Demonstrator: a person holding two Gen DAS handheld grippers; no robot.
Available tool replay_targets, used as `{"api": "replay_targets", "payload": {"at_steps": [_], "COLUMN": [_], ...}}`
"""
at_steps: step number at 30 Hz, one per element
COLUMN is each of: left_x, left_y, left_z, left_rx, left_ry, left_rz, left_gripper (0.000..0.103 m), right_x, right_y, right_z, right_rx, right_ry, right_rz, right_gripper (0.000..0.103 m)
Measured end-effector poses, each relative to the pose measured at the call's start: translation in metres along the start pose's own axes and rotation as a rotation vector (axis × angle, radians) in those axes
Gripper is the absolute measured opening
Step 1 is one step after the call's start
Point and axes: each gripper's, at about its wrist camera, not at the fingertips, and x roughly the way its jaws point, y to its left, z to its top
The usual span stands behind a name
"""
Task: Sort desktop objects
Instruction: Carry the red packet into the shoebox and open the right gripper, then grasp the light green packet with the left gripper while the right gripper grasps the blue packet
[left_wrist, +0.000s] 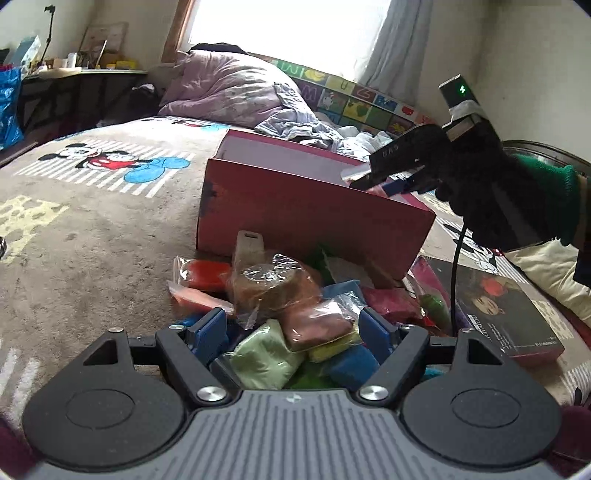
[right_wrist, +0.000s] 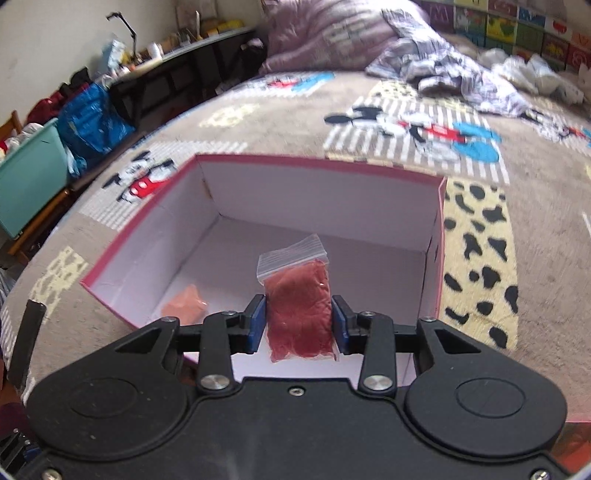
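While the right gripper (right_wrist: 298, 325) hangs over the open mouth of the red box (right_wrist: 140, 236), the relation that matters is a vertical one — the red clay bag (right_wrist: 298, 306) it carries sits above the white floor of the box, inside the line of the walls, so the drop looks to need only a release. The bag's long axis runs straight out along the fingers, zip-seal end farthest from the camera, and both blue pads press on its sides: this gripper is clamped on the bag. One paler orange bag (right_wrist: 184, 301) already lies on the box floor near the left wall, clear of the spot beneath the held one. From the left wrist view the same right gripper (left_wrist: 384, 184) shows at the far rim of the box, held by a hand in a dark glove (left_wrist: 491, 192). The left gripper (left_wrist: 291, 332) stands spread wide with nothing pinched — its pads flank the heap of clay bags (left_wrist: 295, 314) piled against the box's near wall, so it is the closer hand for the next pick. A dark book (left_wrist: 506, 314) lies just right of the heap.
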Motion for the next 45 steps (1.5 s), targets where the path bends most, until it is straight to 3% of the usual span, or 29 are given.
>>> {"api": "replay_targets", "payload": {"at_steps": [16, 22, 25, 31, 36, 38, 45], "left_x": [0.007, 0.009, 0.009, 0.009, 0.01, 0.012, 0.015], "left_y": [0.008, 0.009, 0.009, 0.008, 0.007, 0.006, 0.003], "left_z": [-0.002, -0.002, -0.002, -0.003, -0.004, -0.005, -0.007], "left_rx": [0.003, 0.003, 0.005, 0.014, 0.026, 0.032, 0.072], "left_ry": [0.014, 0.023, 0.023, 0.022, 0.027, 0.032, 0.055], "left_rz": [0.004, 0.001, 0.0, 0.004, 0.01, 0.012, 0.023], "left_gripper": [0.078, 0.078, 0.078, 0.078, 0.078, 0.078, 0.078], "right_x": [0.05, 0.058, 0.057, 0.052, 0.04, 0.033, 0.004], "right_y": [0.002, 0.003, 0.004, 0.009, 0.01, 0.01, -0.001], "right_z": [0.016, 0.017, 0.018, 0.019, 0.018, 0.018, 0.017], "right_rx": [-0.089, -0.104, -0.102, -0.117, -0.118, -0.121, -0.078], "right_ry": [0.204, 0.234, 0.242, 0.225, 0.168, 0.14, 0.057], "right_rz": [-0.105, -0.152, -0.152, -0.157, -0.163, -0.172, -0.167], "right_gripper": [0.037, 0.038, 0.047, 0.053, 0.053, 0.06, 0.061]}}
